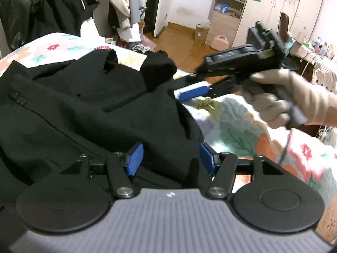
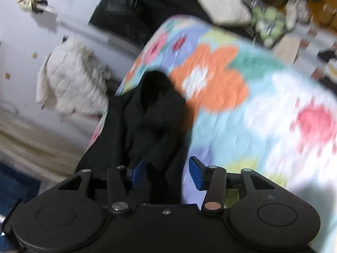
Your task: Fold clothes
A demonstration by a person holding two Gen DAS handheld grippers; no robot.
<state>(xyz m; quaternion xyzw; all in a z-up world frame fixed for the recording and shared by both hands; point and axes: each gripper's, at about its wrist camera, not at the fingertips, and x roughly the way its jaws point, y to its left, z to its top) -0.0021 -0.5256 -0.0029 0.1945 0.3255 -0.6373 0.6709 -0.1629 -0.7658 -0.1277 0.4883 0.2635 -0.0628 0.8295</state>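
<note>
Blue-padded fingers of the left gripper (image 1: 171,158) and right gripper (image 2: 166,174) both gape, black jacket (image 1: 84,105) cloth lying between them, spread across a flowered bedspread (image 2: 242,97).

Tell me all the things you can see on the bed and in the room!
black jacket: one, black, spread on the bed
floral blanket: one, white with orange, pink and green flowers, covering the bed
white quilted coat: one, cream, against the wall beside the bed
shelf unit: one, beige, far wall
pink case: one, pink, on the wooden floor
left gripper: one, blue pads, open over the jacket's edge
right gripper: one, blue pads, open around a jacket fold
gloved hand: one, pale glove, holding the right gripper
</note>
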